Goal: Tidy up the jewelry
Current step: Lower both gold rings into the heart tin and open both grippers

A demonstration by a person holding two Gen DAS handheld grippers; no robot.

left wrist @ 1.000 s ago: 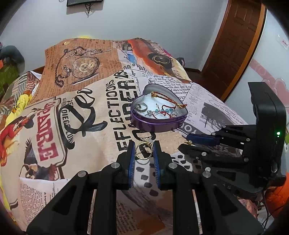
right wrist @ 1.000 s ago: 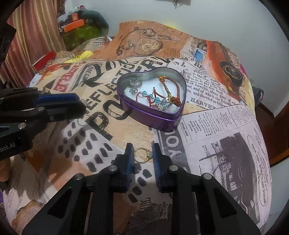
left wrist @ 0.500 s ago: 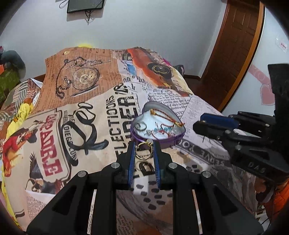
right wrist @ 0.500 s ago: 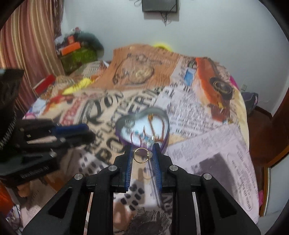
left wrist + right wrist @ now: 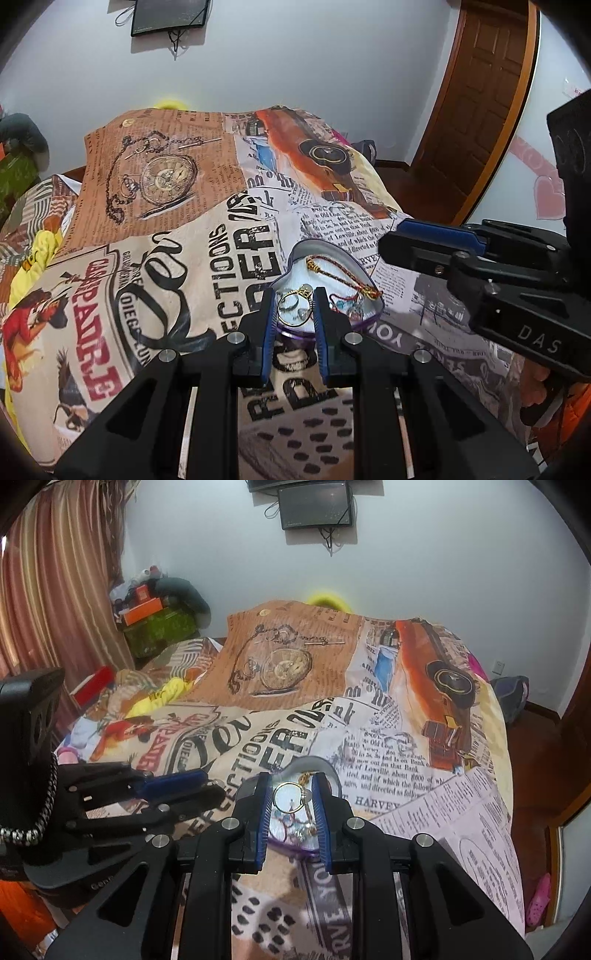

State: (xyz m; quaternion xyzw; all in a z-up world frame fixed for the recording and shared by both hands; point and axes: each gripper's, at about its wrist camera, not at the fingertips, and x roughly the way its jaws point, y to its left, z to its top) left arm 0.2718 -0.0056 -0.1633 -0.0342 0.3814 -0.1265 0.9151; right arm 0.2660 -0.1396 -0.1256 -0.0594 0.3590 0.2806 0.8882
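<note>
— Where was the jewelry at that moment?

— One gold ring [image 5: 295, 312] sat pinched between the blue pads of my left gripper [image 5: 294, 314], held in the air in front of the purple heart-shaped tin [image 5: 364, 321]. A second gold ring [image 5: 290, 798] was clamped the same way in my right gripper [image 5: 289, 799], also lifted over that tin.

— And inside the tin?

— A red-and-gold cord bracelet [image 5: 340, 275], some blue beads and small silver pieces on a white lining.

— What was under it?

— The newspaper-print bedspread [image 5: 166, 258], with the tin resting on it.
</note>
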